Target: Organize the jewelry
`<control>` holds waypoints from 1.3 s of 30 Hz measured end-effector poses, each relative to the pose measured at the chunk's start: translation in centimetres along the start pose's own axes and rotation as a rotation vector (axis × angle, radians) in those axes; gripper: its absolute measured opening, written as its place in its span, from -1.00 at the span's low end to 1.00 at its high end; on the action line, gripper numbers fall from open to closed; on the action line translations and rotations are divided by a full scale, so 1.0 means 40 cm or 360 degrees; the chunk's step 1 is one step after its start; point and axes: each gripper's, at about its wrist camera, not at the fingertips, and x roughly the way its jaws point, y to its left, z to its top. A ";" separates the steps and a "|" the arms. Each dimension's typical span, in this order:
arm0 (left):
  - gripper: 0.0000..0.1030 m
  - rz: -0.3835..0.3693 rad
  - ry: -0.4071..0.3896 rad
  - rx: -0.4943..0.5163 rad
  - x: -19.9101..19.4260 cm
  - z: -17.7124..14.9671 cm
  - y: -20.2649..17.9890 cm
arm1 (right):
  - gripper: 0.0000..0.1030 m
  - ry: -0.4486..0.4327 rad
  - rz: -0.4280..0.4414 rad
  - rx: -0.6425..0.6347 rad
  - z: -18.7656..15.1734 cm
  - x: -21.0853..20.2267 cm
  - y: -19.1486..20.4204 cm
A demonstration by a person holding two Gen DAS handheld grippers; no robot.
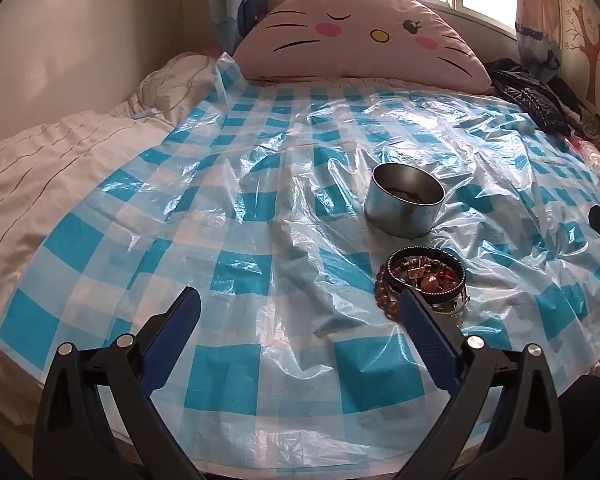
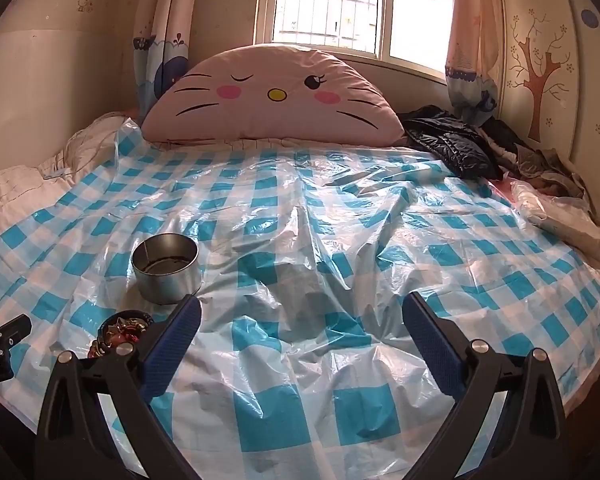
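A small heap of jewelry (image 1: 424, 276) lies on the blue-checked plastic sheet (image 1: 260, 208): a black studded bangle ringing beads and trinkets, with a brown bead bracelet (image 1: 382, 294) at its left. Behind it stands a round metal tin (image 1: 404, 200), uncovered, with something dark at its bottom. My left gripper (image 1: 300, 304) hangs open over the sheet, its right finger just in front of the heap. In the right wrist view the tin (image 2: 167, 268) and the heap (image 2: 122, 330) sit at the left, beside the left finger of my open right gripper (image 2: 302, 312). Nothing is between either pair of fingers.
A large pink cat-face cushion (image 2: 274, 98) leans against the wall under the window. Dark clothes (image 2: 456, 144) and a clear bag (image 2: 560, 216) pile up at the right of the bed. A white quilt (image 1: 60, 160) lies bunched at the left. The bed's near edge curves below the grippers.
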 end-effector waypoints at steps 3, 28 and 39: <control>0.86 0.0000 0.0000 -0.0002 0.000 0.000 0.001 | 0.88 0.0009 0.0008 0.0017 0.010 0.001 0.001; 0.86 -0.0005 0.0003 -0.0005 0.002 -0.004 0.000 | 0.88 0.0033 0.0019 0.0006 -0.004 0.018 -0.004; 0.86 -0.0006 0.0004 -0.0005 0.002 -0.002 0.001 | 0.88 0.0055 0.0028 0.0013 -0.006 0.025 -0.004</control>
